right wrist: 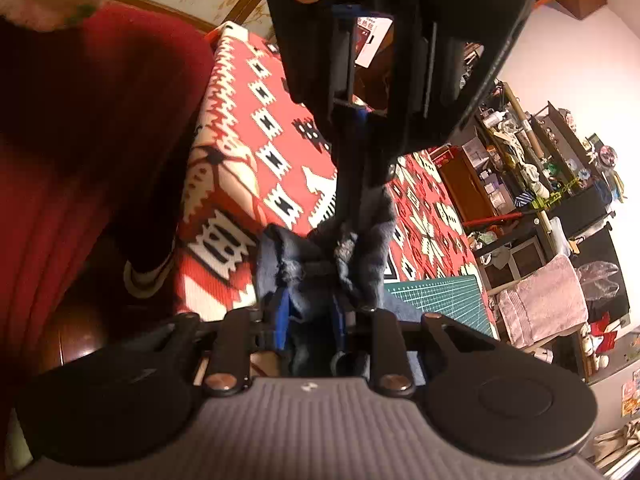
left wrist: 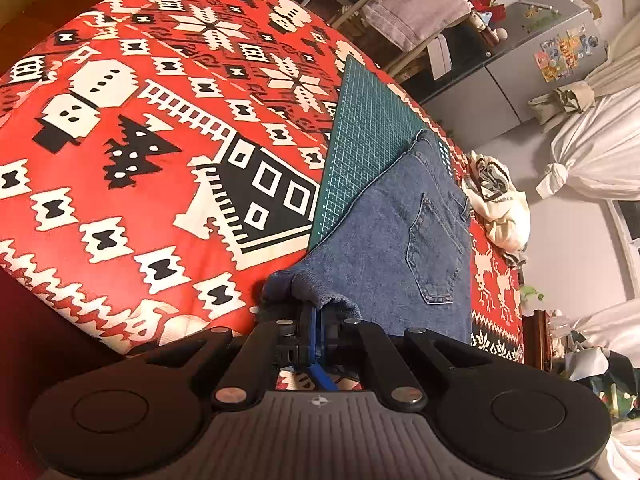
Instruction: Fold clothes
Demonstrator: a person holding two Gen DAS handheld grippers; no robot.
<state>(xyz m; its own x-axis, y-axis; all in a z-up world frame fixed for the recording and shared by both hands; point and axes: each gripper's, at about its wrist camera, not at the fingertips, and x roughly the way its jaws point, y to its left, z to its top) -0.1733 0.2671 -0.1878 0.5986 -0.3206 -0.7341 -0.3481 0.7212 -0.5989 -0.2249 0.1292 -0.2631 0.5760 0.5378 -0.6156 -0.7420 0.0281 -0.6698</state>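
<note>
Left wrist view: the left gripper [left wrist: 316, 312] is clamped on the jeans [left wrist: 404, 240] hem; they lie across a green cutting mat [left wrist: 360, 140] on the red patterned blanket [left wrist: 160, 140].

Right wrist view: the right gripper [right wrist: 316, 312] pinches bunched denim, the left gripper [right wrist: 362, 216] just ahead gripping it too.

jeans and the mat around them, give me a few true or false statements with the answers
1. The left tongs are shut on an edge of the jeans. True.
2. The jeans lie partly on a green cutting mat. True.
3. The bed cover is plain blue. False: it is red with black and white patterns.
4. The jeans show a back pocket. True.
5. The right tongs are open and hold nothing. False: they grip bunched denim.
6. A cream garment lies on top of the jeans. False: it lies beside them on the cover.
</note>
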